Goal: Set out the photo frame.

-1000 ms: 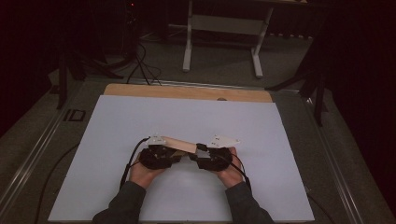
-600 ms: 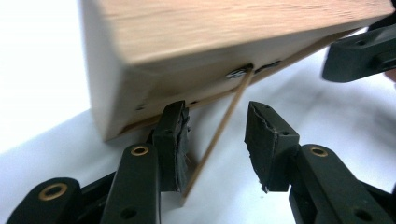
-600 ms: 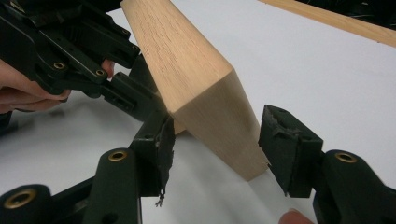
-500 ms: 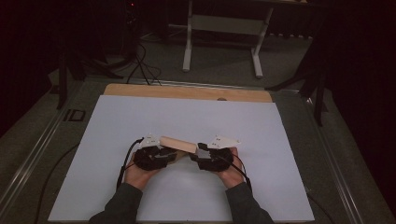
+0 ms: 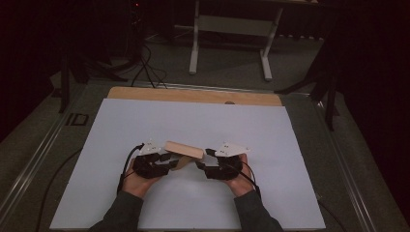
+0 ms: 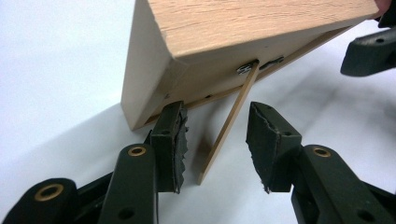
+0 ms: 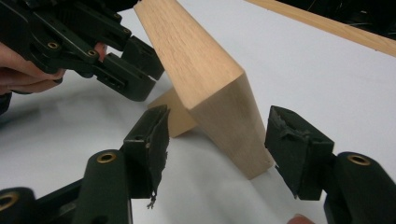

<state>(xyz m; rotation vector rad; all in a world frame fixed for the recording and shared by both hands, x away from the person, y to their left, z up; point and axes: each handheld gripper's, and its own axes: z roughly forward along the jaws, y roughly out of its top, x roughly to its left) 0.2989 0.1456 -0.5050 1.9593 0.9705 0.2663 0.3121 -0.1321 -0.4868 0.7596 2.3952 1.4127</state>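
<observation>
Both my grippers' jaws have just been opening around the wooden frame (image 5: 184, 150), now standing on its thin back prop (image 6: 229, 126) at table centre. Left gripper (image 6: 217, 140) and right gripper (image 7: 217, 147) are spreading clear; nudging the prop at twelve o'clock risks toppling it.

Black gripper (image 5: 169, 162) jaws with brass rivets, frayed pads, grey plates, seemingly dark-grey sleeves (image 5: 121, 212).
</observation>
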